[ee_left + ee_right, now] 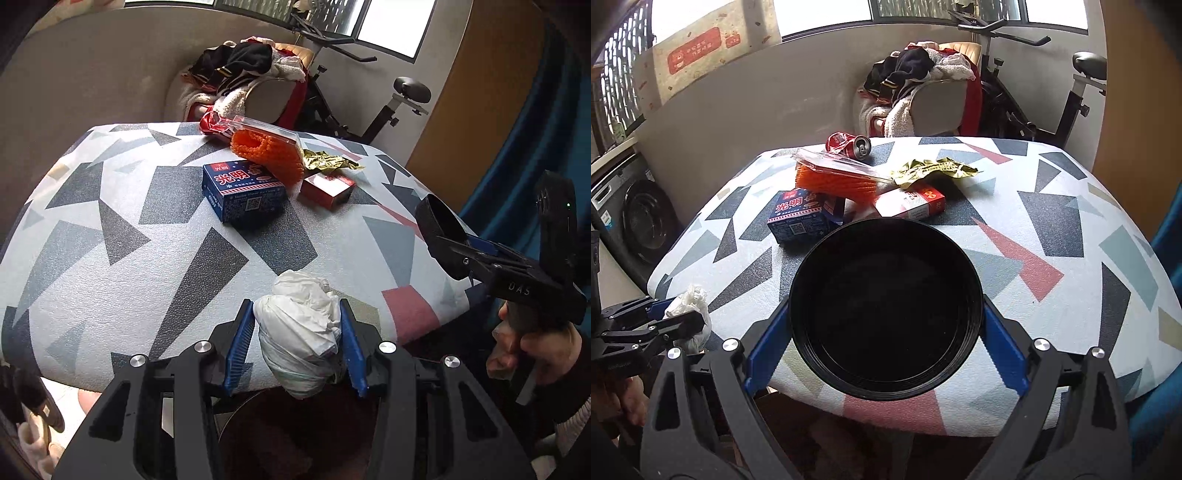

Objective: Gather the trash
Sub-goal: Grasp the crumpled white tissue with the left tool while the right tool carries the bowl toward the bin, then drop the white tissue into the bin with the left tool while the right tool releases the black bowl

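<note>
Patterned table [1052, 229]: blue box [799, 218], red box [912, 203], gold wrapper [934, 168], can [849, 144].

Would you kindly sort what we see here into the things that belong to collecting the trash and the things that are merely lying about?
Part of the job:
- crumpled white bag, held in the left tongs
- black bowl, held in the right tongs
- blue carton
- red box
- orange netting
- gold wrapper
- crushed can

Just lying about:
- clothes pile
- exercise bike
- washing machine

Left tool [297, 339] clamped on something white — right tool [886, 334] spread wide, gripping, both angled downward.
</note>
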`<move>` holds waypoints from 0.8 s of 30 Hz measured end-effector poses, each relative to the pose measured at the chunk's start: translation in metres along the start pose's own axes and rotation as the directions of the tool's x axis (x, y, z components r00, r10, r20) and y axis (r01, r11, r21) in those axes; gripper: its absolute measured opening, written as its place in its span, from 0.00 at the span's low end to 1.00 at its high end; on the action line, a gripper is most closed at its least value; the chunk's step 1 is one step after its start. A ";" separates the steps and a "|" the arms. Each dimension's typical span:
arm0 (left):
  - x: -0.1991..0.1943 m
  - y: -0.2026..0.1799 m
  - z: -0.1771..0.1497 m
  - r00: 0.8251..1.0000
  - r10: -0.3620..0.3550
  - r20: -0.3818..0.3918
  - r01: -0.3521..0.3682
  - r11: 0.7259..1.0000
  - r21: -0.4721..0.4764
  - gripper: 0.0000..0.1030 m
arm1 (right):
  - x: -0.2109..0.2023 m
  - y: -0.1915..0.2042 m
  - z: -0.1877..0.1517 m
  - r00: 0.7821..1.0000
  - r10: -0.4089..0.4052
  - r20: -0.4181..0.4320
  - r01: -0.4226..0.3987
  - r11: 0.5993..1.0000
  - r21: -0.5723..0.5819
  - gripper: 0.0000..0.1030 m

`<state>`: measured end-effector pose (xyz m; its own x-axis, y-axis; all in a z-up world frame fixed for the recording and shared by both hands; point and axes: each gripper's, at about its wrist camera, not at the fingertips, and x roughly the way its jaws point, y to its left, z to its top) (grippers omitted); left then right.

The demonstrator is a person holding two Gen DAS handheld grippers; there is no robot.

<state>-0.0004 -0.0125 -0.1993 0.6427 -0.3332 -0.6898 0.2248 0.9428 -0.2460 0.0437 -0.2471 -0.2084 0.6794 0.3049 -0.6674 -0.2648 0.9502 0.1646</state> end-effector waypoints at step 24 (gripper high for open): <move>-0.045 -0.020 -0.046 0.999 -0.044 0.003 0.044 0.999 0.024 0.71 | -0.030 0.029 -0.042 0.999 0.037 -0.033 -0.038 0.999 -0.039 0.90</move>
<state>-0.0678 -0.0168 -0.1950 0.6347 -0.3744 -0.6760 0.2706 0.9271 -0.2593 -0.0137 -0.2314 -0.2141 0.6466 0.3372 -0.6843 -0.3172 0.9346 0.1609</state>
